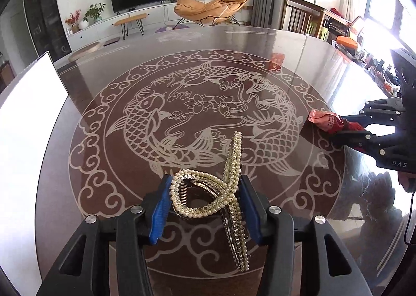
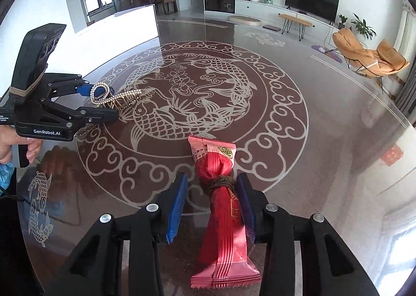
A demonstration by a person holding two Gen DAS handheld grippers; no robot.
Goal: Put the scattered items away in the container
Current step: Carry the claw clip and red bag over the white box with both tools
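Note:
A pearl-studded gold hair claw [image 1: 208, 192] sits between the blue pads of my left gripper [image 1: 205, 199], which is shut on it just above the table; it also shows in the right wrist view [image 2: 114, 98]. A red snack packet [image 2: 221, 192], tied round its middle with a band, lies between the pads of my right gripper [image 2: 212, 205]. The right pad touches it, the left pad stands apart, so the jaws are open around it. In the left wrist view the packet [image 1: 327, 120] pokes out of the right gripper [image 1: 348, 127]. The white container [image 1: 28, 103] stands at the left.
The round dark glass table [image 2: 325, 140] carries a carved fish pattern. The white container [image 2: 124, 23] stands at its far left edge in the right wrist view. A living room with TV, orange lounge chair and plants lies beyond.

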